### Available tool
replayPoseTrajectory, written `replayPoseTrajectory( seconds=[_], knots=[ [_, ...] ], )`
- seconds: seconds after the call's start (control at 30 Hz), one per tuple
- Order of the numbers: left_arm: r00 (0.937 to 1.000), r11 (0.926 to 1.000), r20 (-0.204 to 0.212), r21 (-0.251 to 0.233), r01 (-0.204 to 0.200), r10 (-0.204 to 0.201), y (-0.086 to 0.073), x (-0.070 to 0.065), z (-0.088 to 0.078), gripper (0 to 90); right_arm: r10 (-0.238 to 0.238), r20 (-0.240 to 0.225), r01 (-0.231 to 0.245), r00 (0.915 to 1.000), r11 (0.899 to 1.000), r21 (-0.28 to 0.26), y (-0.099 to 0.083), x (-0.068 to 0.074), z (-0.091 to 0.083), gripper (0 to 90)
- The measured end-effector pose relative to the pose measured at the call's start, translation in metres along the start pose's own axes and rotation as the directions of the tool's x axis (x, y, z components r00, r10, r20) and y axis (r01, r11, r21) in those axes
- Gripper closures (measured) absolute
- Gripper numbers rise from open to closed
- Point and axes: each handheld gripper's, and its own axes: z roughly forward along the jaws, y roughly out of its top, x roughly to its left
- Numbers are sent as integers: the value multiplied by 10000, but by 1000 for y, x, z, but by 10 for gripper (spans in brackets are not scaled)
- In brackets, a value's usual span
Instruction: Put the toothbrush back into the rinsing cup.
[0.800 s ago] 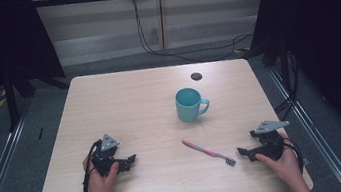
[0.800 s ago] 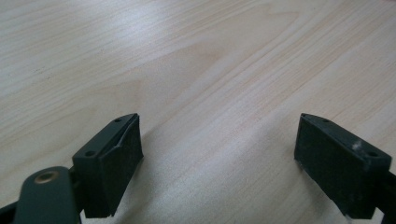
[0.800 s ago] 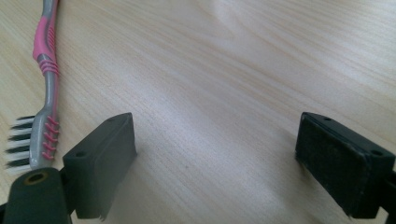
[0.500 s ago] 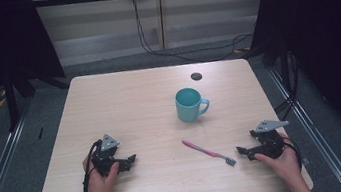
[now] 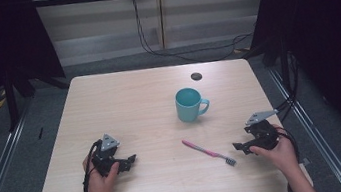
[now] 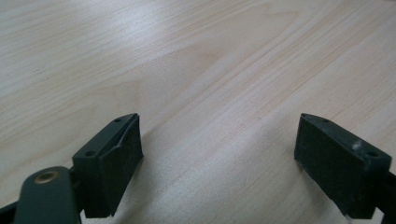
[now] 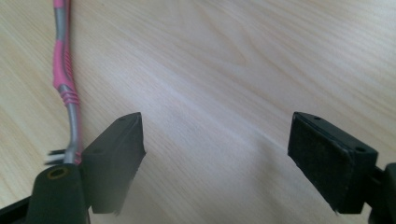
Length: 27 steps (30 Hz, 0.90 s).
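Both grippers rest low on the table (image 5: 123, 97), jaws wide apart, holding nothing. Right gripper (image 5: 240, 147) sits just beside the toothbrush (image 5: 209, 152) head, probably lining up a pick; left gripper (image 5: 128, 161) idles well apart. Mug (image 5: 190, 104) stands upright beyond.

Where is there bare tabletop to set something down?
Free: the far-left stretch of the table beyond the left gripper. Busiest: the right half, where the teal mug, pink toothbrush and right gripper sit close.
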Motion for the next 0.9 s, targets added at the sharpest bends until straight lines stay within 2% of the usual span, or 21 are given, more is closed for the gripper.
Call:
replayPoseTrajectory(
  seconds=[0.1,0.27,0.43,0.53,0.83,0.9],
  knots=[
    [10000,10000,-1,-2,-1,1,0,0,0,149,-138,-60,139,9999,9996,226,9,3,-2,216],
    [10000,10000,1,-3,1,-1,0,0,0,149,-480,-452,505,9978,9971,569,26,9,-3,267],
    [10000,10000,2,-1,-2,2,0,0,0,149,-640,-700,687,9955,9954,669,35,14,-2,295],
    [10000,10000,4,0,-1,1,0,0,0,150,-973,-871,1044,9914,9913,806,43,21,2,301],
    [10000,10000,7,-5,4,-4,0,0,0,149,-1351,-1151,1472,9841,9836,1046,57,35,11,314],
    [10000,10000,7,-2,2,-2,0,0,0,150,-1550,-1265,1690,9798,9796,1086,61,39,13,326]
  ],
)
